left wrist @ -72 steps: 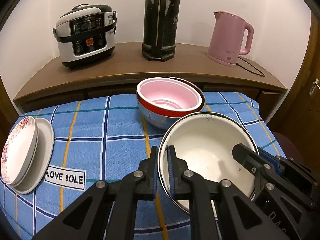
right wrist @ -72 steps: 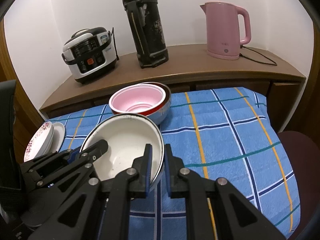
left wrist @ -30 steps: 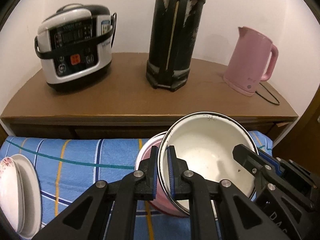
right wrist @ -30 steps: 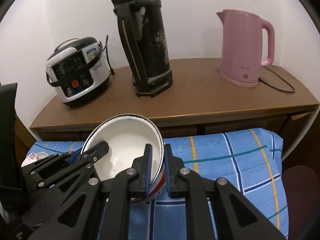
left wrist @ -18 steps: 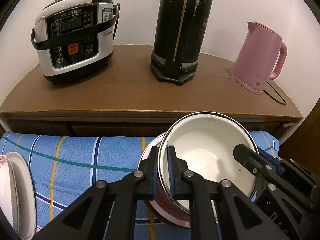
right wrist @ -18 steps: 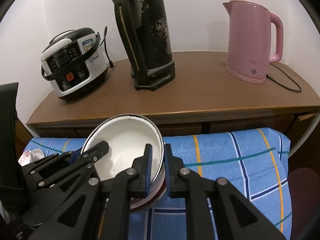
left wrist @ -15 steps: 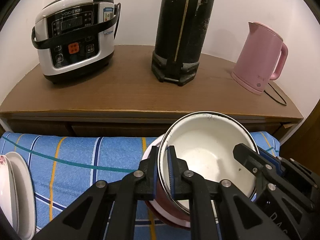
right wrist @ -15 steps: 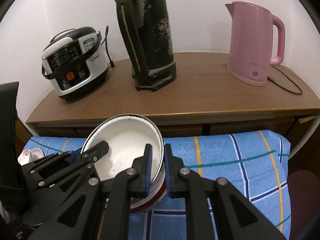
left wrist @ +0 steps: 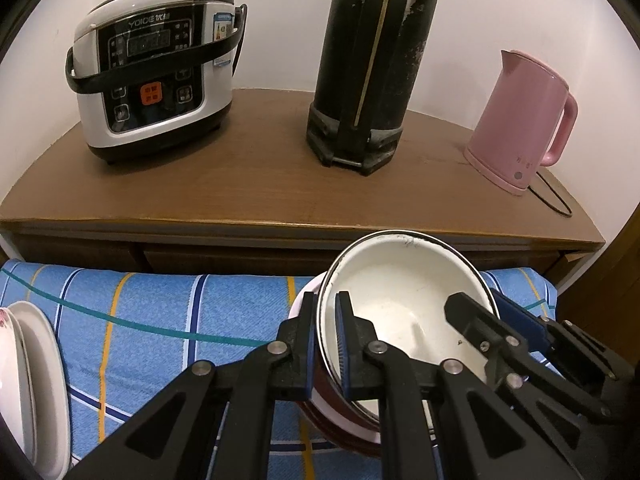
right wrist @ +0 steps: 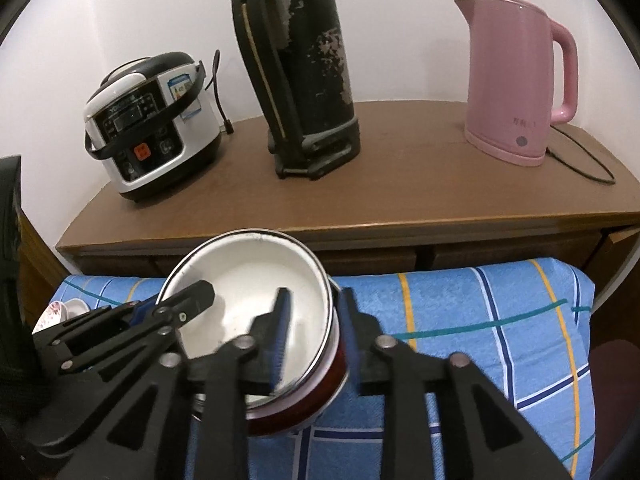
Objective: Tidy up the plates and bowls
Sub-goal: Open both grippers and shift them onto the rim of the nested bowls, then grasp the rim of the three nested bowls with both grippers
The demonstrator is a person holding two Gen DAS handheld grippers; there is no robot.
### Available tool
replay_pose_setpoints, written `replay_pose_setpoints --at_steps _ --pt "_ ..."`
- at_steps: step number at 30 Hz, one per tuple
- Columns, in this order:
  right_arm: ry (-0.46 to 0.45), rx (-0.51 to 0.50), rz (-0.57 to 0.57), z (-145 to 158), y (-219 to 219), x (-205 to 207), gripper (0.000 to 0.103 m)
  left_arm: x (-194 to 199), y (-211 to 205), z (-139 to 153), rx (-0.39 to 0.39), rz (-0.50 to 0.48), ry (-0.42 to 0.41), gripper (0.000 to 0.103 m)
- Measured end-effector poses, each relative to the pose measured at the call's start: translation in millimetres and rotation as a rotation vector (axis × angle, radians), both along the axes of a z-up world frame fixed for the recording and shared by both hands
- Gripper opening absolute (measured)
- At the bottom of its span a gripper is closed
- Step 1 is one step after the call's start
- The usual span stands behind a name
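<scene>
Two grippers work the white enamel bowl (left wrist: pixel 404 304), which sits nested in the pink-lined bowl (right wrist: pixel 304 404) on the blue plaid cloth (right wrist: pixel 480 320), so the bowls form one stack. The left gripper (left wrist: pixel 326 344) stays clamped on the near-left rim, steadying the bowl as it settles. The right gripper (right wrist: pixel 314 344) has just been opening; its pads stand clear of the rim between them.

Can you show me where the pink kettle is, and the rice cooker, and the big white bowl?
pink kettle (right wrist: pixel 516 80), right wrist view, middle of its body.
rice cooker (left wrist: pixel 156 80), left wrist view, on its front control panel.
white bowl (left wrist: pixel 400 292), left wrist view, on its bare inner wall.
</scene>
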State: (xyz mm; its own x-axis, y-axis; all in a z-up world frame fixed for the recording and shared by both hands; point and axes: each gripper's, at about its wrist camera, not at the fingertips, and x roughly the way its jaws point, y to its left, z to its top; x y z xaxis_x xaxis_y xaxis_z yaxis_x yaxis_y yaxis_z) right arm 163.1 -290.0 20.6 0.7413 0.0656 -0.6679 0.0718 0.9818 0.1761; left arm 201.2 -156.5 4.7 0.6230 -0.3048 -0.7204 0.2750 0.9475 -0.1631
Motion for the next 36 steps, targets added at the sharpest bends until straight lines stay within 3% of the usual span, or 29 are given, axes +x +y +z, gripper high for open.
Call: replay_pose_setpoints --at_steps 10,17,19,21,23,27,31,32,36 --pt "-0.008 -0.011 -0.019 -4 -3 2 0.04 -3 -8 3 0.061 -0.009 -0.019 0.013" --pt "0.006 -0.014 -0.032 -10 -4 3 0.04 -6 -8 7 0.07 -0.02 -0.045 0.02" --pt "0.004 -0.021 -0.041 -10 -5 3 0.04 -9 -6 12 0.089 -0.003 -0.079 0.033" --pt "0.007 -0.012 -0.041 -11 -6 3 0.041 -10 -1 18 0.097 0.013 -0.112 0.057" --pt "0.011 -0.007 -0.031 -12 -5 4 0.046 -11 8 25 0.057 0.031 -0.139 0.075" --pt "-0.017 -0.004 -0.011 -8 0 -1 0.047 -11 18 33 0.042 0.071 -0.189 0.076" --pt "-0.098 -0.011 -0.06 2 -6 -16 0.075 -7 19 29 0.025 0.091 -0.183 0.076" --pt "-0.114 -0.014 -0.079 3 -8 -20 0.077 -6 20 28 0.023 0.097 -0.18 0.076" --pt "-0.172 0.042 -0.13 6 -26 -31 0.078 -2 26 22 -0.016 0.122 -0.146 0.076"
